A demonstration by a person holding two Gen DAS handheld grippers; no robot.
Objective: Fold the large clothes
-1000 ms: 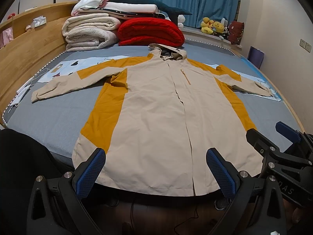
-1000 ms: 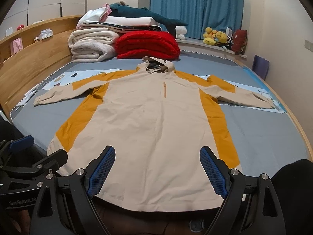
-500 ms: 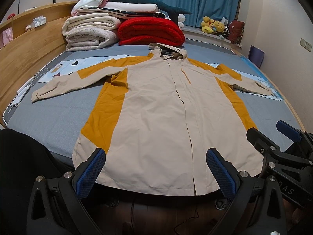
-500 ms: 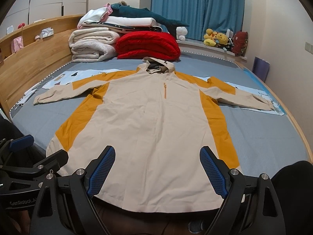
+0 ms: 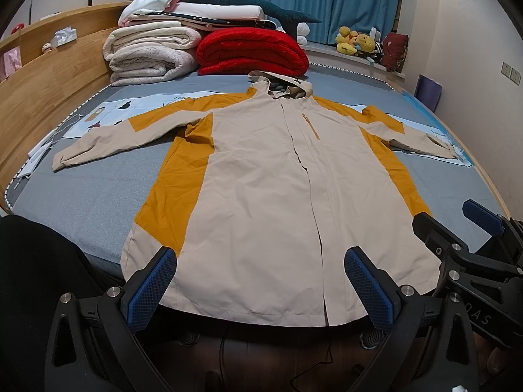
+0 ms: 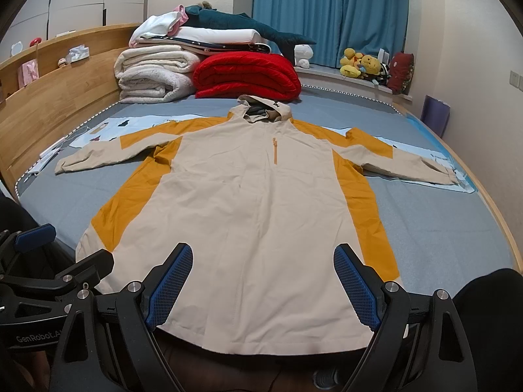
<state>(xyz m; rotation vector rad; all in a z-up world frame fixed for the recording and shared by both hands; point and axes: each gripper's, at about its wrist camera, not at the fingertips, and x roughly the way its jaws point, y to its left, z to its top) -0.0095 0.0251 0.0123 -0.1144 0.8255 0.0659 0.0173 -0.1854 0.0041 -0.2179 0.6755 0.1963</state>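
A long beige and mustard-yellow hooded jacket (image 5: 261, 202) lies face up and spread flat on a grey-blue bed (image 5: 81, 202), sleeves stretched out to both sides, hood toward the far end, hem hanging slightly past the near edge. The left hand-held gripper (image 5: 260, 285) hovers above the hem with its blue padded jaws wide apart and empty; the right hand-held gripper (image 6: 263, 282) hangs just beside it, likewise spread wide and holding nothing. No fold has been made yet. The fabric looks thin and slick, so a pinch on the hem would likely catch only the top layer, letting the front panel peel away from the back along the centre opening. Lifting one side faster than the other would probably skew the fold, and the long sleeves may drag and bunch as the body moves. The overhanging hem could slide toward the floor if tugged. Under the sleeves lie pale printed sheets (image 5: 137, 111), possibly paper or thin cloth, hard to tell from here; a dragged cuff could shift them. At the far end sit stacked cream blankets (image 5: 150, 52) and a folded red quilt (image 5: 253, 52), near the hood, limiting room there. A wooden headboard (image 5: 49, 78) runs along the left. Plush toys (image 6: 359, 62) rest on the window ledge below blue curtains (image 6: 327, 9), well apart from the work.
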